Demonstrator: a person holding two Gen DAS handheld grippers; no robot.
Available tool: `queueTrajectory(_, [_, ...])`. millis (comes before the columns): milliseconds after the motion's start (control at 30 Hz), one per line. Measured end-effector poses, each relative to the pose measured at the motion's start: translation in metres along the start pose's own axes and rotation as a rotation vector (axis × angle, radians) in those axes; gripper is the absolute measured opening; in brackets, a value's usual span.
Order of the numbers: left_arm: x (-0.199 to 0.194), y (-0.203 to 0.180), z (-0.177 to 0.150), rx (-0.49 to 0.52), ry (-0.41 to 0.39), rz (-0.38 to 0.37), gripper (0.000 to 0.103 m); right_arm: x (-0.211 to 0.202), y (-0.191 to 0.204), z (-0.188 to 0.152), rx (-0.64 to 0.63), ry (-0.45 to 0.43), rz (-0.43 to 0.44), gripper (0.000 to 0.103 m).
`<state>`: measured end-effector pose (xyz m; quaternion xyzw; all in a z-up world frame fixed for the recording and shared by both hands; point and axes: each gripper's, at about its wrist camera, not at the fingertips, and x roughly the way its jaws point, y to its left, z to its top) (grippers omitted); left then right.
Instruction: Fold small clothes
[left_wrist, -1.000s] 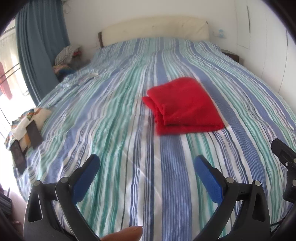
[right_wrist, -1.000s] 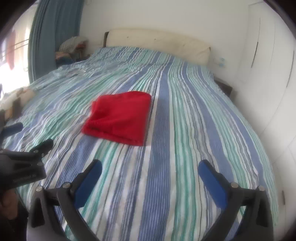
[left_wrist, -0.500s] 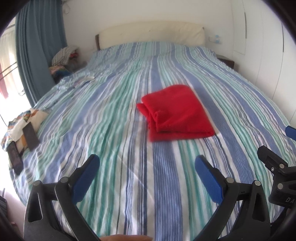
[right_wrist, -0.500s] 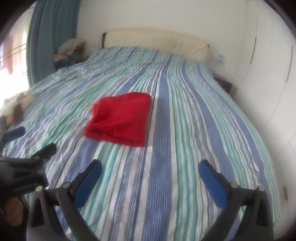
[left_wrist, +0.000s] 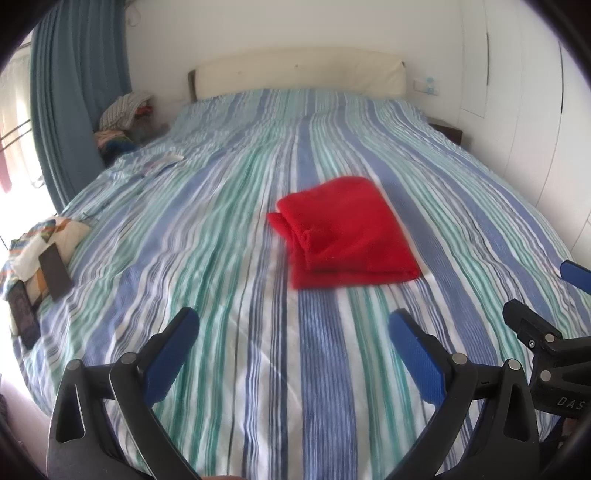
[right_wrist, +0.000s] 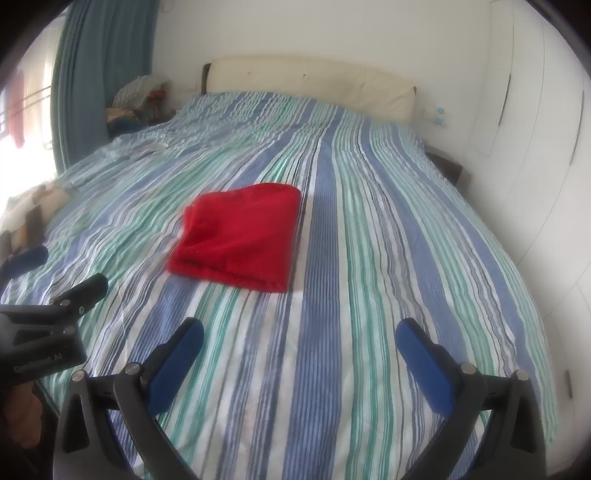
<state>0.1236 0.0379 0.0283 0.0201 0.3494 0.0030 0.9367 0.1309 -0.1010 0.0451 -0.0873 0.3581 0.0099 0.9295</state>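
Observation:
A red garment (left_wrist: 343, 236) lies folded into a thick rectangle in the middle of the striped bed (left_wrist: 221, 229); in the right wrist view the same red garment (right_wrist: 240, 240) sits left of centre. My left gripper (left_wrist: 295, 325) stands open well short of it, above the sheet, with nothing between its blue pads. My right gripper (right_wrist: 301, 336) is open too, near the foot of the bed (right_wrist: 406, 258) and apart from the garment. Each gripper shows at the edge of the other's view.
A cream headboard (left_wrist: 295, 74) is at the far end. A patterned cushion with dark flat items (left_wrist: 40, 258) rests at the bed's left edge. A pile of clothes (left_wrist: 122, 122) and a blue curtain (left_wrist: 74, 92) stand at far left. White wardrobe doors (right_wrist: 535, 147) line the right.
Both grippers have drawn back from the red garment and lifted a little, so it sits farther off in both views. Both stay open. The garment has not moved.

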Motion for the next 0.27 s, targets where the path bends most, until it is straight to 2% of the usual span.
queueTrajectory(267, [-0.0043,-0.0032,-0.0008,0.005,-0.025,0.032,0.103,0.0038,0.0001,-0.0025,0.012,0.010,0.012,0.102])
